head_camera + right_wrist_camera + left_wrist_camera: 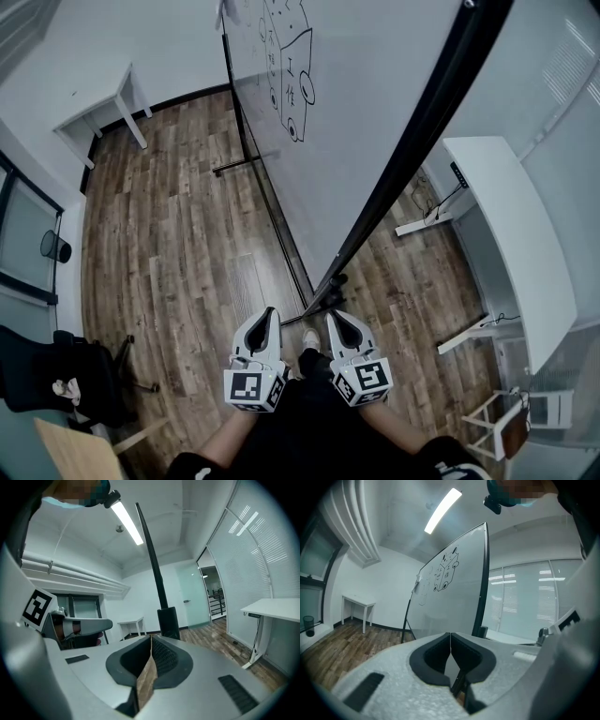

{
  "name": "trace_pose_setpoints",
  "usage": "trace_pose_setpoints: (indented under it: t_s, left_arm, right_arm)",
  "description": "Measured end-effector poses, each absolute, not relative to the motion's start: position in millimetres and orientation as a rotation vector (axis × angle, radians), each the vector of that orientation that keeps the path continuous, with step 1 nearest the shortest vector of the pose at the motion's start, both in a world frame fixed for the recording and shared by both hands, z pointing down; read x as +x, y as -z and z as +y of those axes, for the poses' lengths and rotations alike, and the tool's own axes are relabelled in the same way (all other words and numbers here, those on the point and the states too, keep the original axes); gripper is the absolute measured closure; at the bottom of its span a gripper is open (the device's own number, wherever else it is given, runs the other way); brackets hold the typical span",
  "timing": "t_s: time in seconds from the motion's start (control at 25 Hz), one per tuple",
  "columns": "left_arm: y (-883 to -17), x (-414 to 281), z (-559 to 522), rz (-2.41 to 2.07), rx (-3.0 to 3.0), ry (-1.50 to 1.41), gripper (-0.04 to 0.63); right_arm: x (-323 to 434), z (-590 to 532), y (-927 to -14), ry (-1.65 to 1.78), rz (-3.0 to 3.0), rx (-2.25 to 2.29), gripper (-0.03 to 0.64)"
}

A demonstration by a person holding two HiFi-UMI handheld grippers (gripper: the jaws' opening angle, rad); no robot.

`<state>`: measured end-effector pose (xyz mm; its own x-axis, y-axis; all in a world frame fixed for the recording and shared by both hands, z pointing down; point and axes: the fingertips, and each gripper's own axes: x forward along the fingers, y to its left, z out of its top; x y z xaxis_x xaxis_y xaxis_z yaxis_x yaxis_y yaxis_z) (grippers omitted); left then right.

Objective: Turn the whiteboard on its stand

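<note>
Two grippers hover low, side by side, just short of the whiteboard's near end. Left gripper (269, 314): jaws clenched tip to tip, nothing btwn them. Right gripper (333, 319): same, jaws pressed together, empty. Neither touches the whiteboard (375, 122); both are apart from it, w/ the right one closer to the black base foot (330, 289) at the board's near end.

The whiteboard stands upright on its stand on the wood floor (178, 234) and runs away from the person. Its white face is on the left side, and its black frame edge (427, 131) is on the right. The right gripper view meets that frame nearly edge-on, as a thin dark post. A marker sketch (291, 75) w/ some characters sits toward the far end of the face. A dark stand leg (234, 167) sticks out left of the board below that sketch.

Left of the whiteboard, near the person, is a black chair (56, 370). Right of the whiteboard is a long white desk (511, 234). Beyond the far end, off to the left by the wall, is a small white desk (103, 108).
</note>
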<state>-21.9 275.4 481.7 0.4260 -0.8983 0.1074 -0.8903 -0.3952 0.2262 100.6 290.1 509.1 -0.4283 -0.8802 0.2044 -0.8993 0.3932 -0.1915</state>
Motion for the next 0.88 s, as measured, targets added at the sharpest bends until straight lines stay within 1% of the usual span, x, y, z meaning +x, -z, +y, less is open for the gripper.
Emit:
trace_pose_setpoints:
  t_s: [0.88]
  left_arm:
    - [-484.2, -18.3, 271.3, -1.556, 2.423, 0.055, 0.577]
  right_arm:
    - [97.6, 289.0, -507.3, -0.404, -2.566, 1.615, 0.604]
